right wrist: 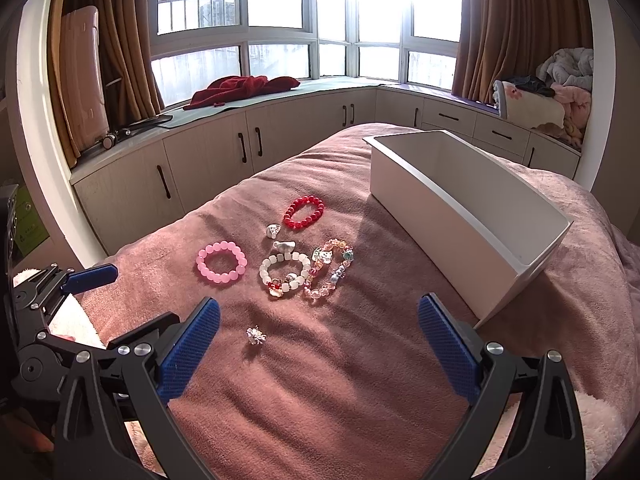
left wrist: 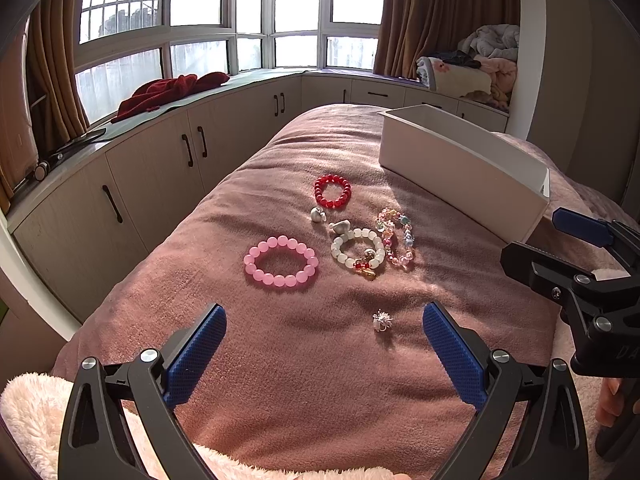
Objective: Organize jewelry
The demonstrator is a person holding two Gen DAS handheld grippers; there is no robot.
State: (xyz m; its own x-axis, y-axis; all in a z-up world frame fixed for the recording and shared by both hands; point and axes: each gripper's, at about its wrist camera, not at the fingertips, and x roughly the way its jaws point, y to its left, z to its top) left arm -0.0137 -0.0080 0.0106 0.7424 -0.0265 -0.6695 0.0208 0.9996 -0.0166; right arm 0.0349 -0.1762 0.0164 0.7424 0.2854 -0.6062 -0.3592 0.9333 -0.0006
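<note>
Several pieces of jewelry lie on a mauve blanket (left wrist: 280, 360): a pink bead bracelet (left wrist: 282, 240) (right wrist: 221, 245), a red bead bracelet (left wrist: 332, 178) (right wrist: 304, 200), a white bead bracelet with charms (left wrist: 360, 233) (right wrist: 264, 270), a multicoloured bracelet (left wrist: 408, 240) (right wrist: 326, 256), two small silver pieces (left wrist: 318, 215) (right wrist: 273, 232), and a tiny white flower piece (left wrist: 382, 320) (right wrist: 256, 336). An empty white box (left wrist: 460, 168) (right wrist: 440, 216) stands to their right. My left gripper (left wrist: 324, 310) (right wrist: 146, 294) hovers open near the flower piece. My right gripper (right wrist: 319, 302) (left wrist: 532, 234) hovers open before the bracelets, holding nothing.
A fluffy pale pink throw (left wrist: 36, 408) lies at the bed's near edge. Beyond the bed runs a curved row of window cabinets (right wrist: 208, 152) with a red garment (right wrist: 240, 88) on top. Folded bedding (right wrist: 560, 92) is piled at the far right.
</note>
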